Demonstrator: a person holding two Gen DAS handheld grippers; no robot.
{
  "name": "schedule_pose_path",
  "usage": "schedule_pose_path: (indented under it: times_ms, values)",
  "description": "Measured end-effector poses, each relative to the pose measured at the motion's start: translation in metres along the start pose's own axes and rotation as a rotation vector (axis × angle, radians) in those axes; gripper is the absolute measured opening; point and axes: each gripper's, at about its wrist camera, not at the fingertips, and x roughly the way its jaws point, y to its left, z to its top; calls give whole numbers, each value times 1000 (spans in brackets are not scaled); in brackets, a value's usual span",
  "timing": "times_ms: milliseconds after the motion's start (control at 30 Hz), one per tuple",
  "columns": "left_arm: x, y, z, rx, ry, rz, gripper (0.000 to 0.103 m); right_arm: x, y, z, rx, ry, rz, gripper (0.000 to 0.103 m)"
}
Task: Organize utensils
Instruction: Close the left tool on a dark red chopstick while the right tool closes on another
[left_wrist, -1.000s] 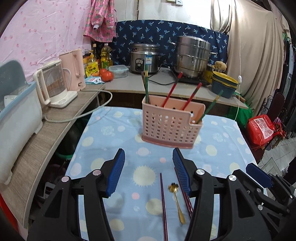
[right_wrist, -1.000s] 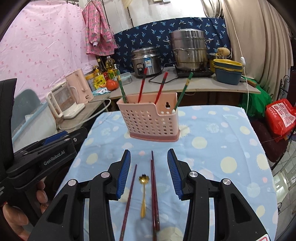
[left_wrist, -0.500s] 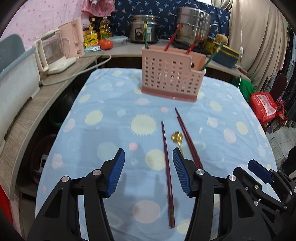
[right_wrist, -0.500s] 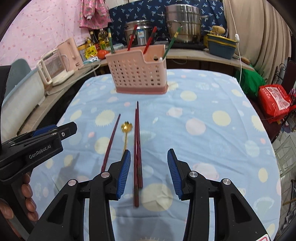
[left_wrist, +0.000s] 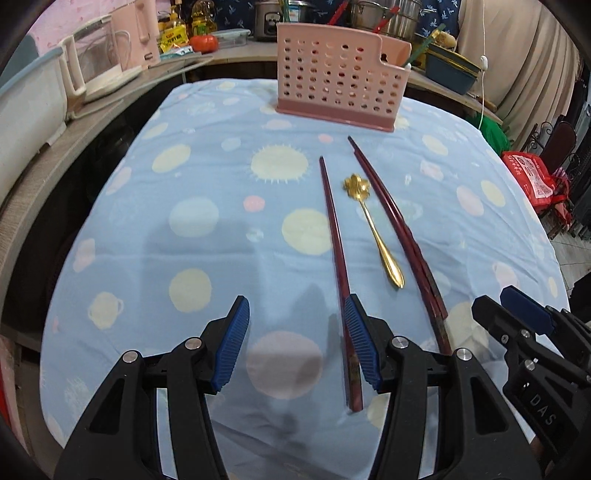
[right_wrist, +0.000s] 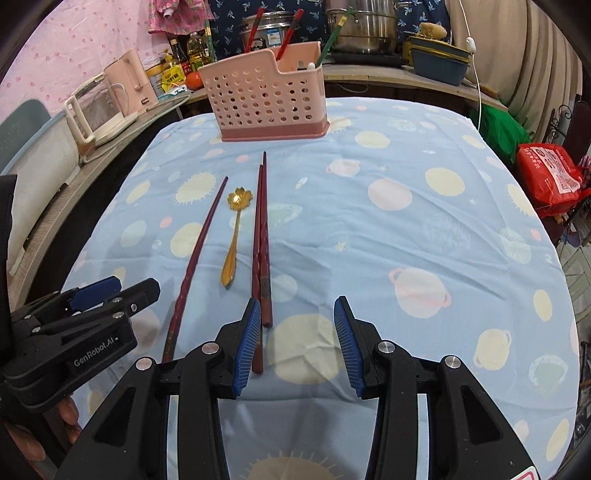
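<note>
Spoon (left_wrist: 373, 229) between chopsticks (left_wrist: 336, 240), before the basket (left_wrist: 340, 81), on tablecloth (left_wrist: 207, 184)

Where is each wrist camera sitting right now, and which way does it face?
Left wrist: on the left gripper, angled down at the tablecloth; its open jaws and the right gripper show.
Right wrist: on the right gripper, angled down likewise; its open jaws, the left gripper and fingers show.
Shared: pink utensil basket, gold spoon, dark red chopsticks.

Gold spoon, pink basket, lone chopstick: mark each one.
Gold spoon (right_wrist: 233, 240): right wrist view, mid-handle.
Pink basket (right_wrist: 266, 99): right wrist view, perforated front wall.
Lone chopstick (left_wrist: 334, 229): left wrist view, mid-shaft, left of the spoon.
</note>
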Motion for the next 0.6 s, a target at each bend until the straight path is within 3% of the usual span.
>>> schedule_pose_path:
  times_ms: [467,533,600]
  values:
    - [10,-15,-18,30,33,-65,50,7,-6,-12,22,28,-2,41]
    - [11,-17,-19,45,33,-46,48,7,-6,-12,23,28,-1,41]
    - [11,-16,-20,50,31,-42,37,7,-6,-11,23,29,0,41]
